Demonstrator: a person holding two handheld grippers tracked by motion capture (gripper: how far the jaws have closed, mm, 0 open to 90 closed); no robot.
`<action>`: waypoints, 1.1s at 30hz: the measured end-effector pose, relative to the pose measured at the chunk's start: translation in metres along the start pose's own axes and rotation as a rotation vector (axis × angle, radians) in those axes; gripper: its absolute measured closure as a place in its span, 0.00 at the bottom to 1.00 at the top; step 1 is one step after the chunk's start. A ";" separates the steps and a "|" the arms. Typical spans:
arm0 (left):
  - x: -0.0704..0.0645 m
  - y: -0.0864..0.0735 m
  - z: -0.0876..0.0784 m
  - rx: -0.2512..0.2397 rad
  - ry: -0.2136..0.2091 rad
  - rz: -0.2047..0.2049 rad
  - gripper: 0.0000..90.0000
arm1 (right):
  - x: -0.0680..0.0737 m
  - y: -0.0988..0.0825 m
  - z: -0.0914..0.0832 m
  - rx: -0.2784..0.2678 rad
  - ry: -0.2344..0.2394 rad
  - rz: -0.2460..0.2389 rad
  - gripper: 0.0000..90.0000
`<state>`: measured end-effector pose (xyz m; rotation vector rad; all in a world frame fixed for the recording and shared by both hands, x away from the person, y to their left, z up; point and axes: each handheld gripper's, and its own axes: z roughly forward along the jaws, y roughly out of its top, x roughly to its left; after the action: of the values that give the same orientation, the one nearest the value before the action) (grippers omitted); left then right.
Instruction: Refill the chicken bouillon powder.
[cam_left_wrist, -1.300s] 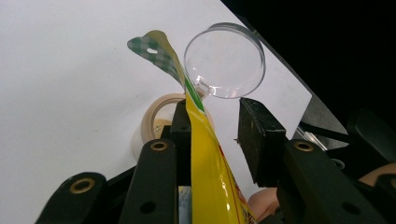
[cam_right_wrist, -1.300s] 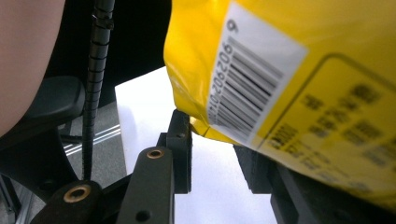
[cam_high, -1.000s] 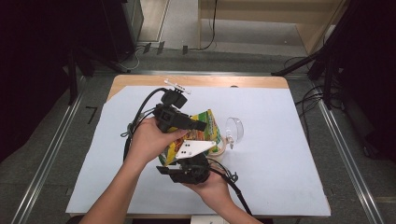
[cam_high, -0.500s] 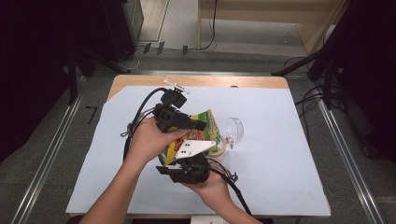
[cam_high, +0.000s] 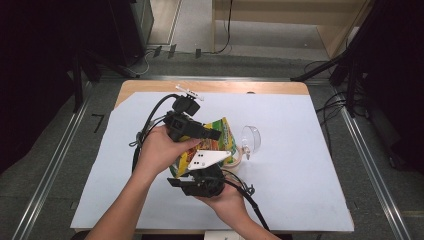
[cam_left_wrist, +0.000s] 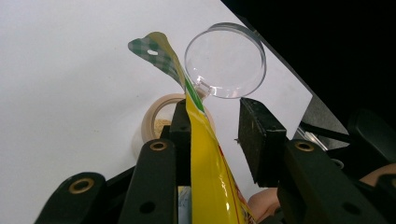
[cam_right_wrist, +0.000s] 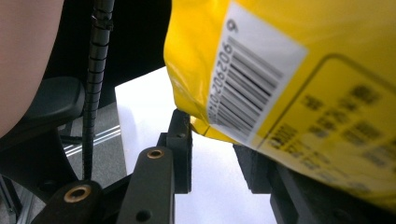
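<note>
In the high view, the left gripper (cam_high: 212, 134) and the right gripper (cam_high: 197, 172) met over the middle of a table covered with a white sheet (cam_high: 300, 165); a strip of bare wood (cam_high: 150, 87) showed along the far edge. Between the two grippers hung a yellow snack bag (cam_high: 220, 137). Just beyond the left gripper's jaws stood a clear round dish (cam_high: 251, 138) tilted on its edge, with a roll of tape (cam_high: 235, 159) lying just beside the right gripper. Around the table lay grey floor with metal rails (cam_high: 45, 165), cables, dark equipment and a wooden cabinet at the far side.

In the left gripper view, the left gripper (cam_left_wrist: 215, 126) had the yellow snack bag (cam_left_wrist: 205, 154) running up between its jaws, flat against the left-hand jaw, with a clear gap to the other; the jaws stood apart, not clamping it. The bag's green checked top (cam_left_wrist: 154, 49) rose past the jaw tips. Right ahead of the tips stood the clear round dish (cam_left_wrist: 226, 60), and the roll of tape (cam_left_wrist: 156, 121) lay just behind the left-hand jaw on the white sheet (cam_left_wrist: 70, 84).

In the right gripper view, the right gripper (cam_right_wrist: 215, 154) had the yellow snack bag (cam_right_wrist: 289, 84), barcode facing the camera, lying over the right-hand jaw, its corner reaching between the jaws. Whether the pads pinched it I could not tell. The white sheet (cam_right_wrist: 140, 107) lay beyond the jaws.
</note>
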<state>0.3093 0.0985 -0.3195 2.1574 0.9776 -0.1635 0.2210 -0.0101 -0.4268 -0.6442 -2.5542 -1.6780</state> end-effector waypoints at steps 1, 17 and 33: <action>0.000 0.000 0.000 -0.001 0.000 0.000 0.76 | 0.000 0.000 0.000 0.001 0.000 0.000 0.77; -0.006 0.000 0.000 -0.001 0.012 0.019 0.75 | -0.002 -0.002 0.001 -0.005 -0.009 -0.002 0.77; 0.002 0.002 -0.001 0.012 0.003 0.000 0.75 | -0.001 0.003 0.002 0.000 0.010 0.022 0.77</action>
<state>0.3120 0.0987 -0.3183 2.1694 0.9809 -0.1672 0.2235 -0.0075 -0.4250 -0.6595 -2.5306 -1.6695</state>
